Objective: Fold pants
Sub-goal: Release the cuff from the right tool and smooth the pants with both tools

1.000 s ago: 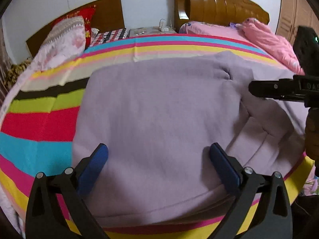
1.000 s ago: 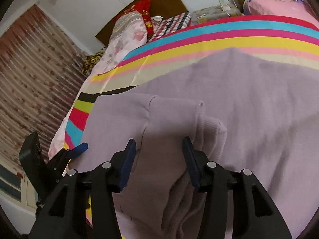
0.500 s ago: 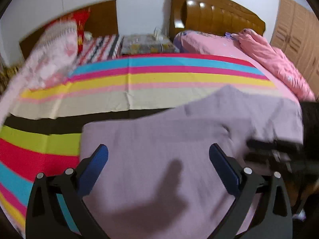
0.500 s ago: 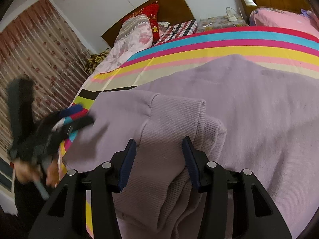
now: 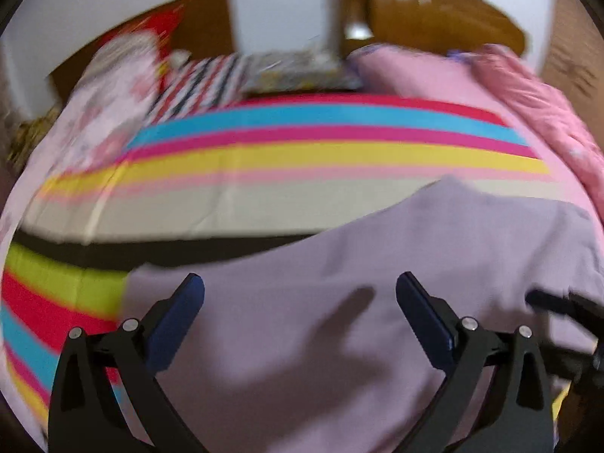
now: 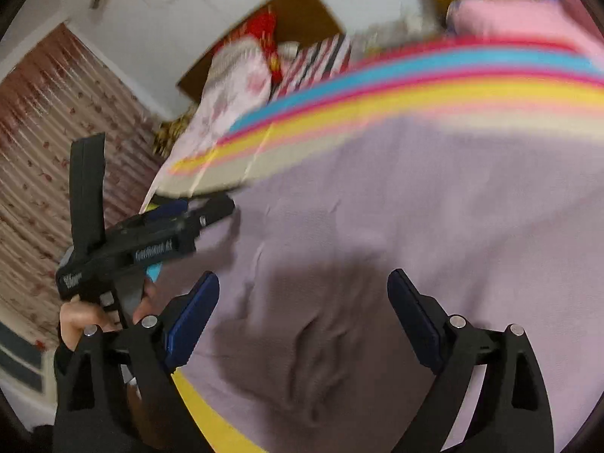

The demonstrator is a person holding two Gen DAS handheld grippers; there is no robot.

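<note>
Right wrist view: lilac knitted pants (image 6: pixel 415 207), soft fleece-like cloth, spread over the striped multicolour bed sheet (image 6: pixel 434 79), filling the field from 9 o'clock round to 5 o'clock; a rumpled fold lies directly ahead of the right gripper (image 6: pixel 304 294), low between its blue-padded fingers (image 6: pixel 192 317). Those jaws have just been opening and now stand wide apart; the cloth sits beneath them, nothing pressed, nothing held. Left gripper (image 6: pixel 211 205), black-framed, carried in a hand (image 6: pixel 81 315) at 9 o'clock, hangs over the garment's near-left edge; its spread cannot be told from this side. Left wrist view: left gripper (image 5: pixel 300 294) with fingers (image 5: pixel 177 313) wide apart, empty, above flat lilac cloth; the garment's edge runs from 8 o'clock up toward 2 o'clock, which appears to be its long axis, though blur leaves this uncertain. Judgement: a fold seems laid and released; the right gripper is nearer the bunched part, the left nearer the free edge at the bed's side. Pink quilt (image 5: pixel 547 113) at 2 o'clock, floral pillow (image 5: pixel 109 113) at 10 o'clock, both well apart from the work.
</note>
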